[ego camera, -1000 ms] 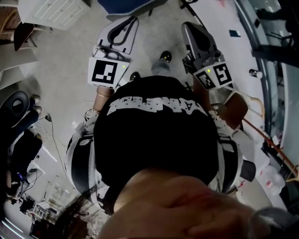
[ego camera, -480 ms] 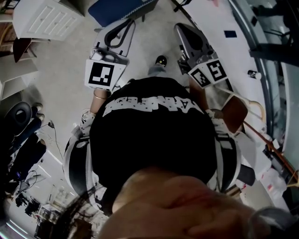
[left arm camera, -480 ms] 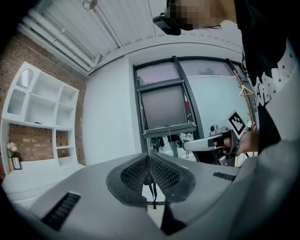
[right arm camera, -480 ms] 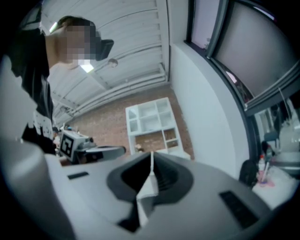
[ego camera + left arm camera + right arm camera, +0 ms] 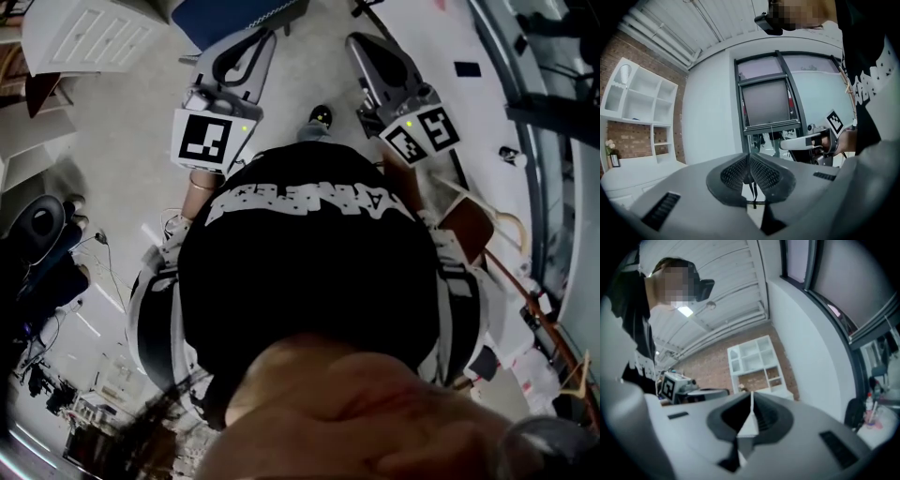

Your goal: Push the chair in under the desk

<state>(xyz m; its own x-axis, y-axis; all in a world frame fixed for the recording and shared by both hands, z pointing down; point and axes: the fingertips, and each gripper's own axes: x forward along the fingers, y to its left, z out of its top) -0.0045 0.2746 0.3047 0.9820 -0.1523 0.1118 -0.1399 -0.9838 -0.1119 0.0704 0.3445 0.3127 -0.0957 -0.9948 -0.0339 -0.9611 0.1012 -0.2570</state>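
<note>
The chair [image 5: 225, 14] is shown in the head view only as a flat blue seat with a pale patterned edge and a thin dark frame. It is cut off by the top edge and lies just ahead of the 2 grippers, on speckled grey floor. A smooth white surface [image 5: 441, 28] lies to its right. The left gripper [image 5: 265, 39] and right gripper [image 5: 356, 45] are smooth grey plastic, each carrying a cube with black-and-white square markers. In the gripper views, the dark ribbed pads of the left gripper [image 5: 750, 158] and the right gripper [image 5: 751, 403] are pressed together, and nothing is gripped.
</note>
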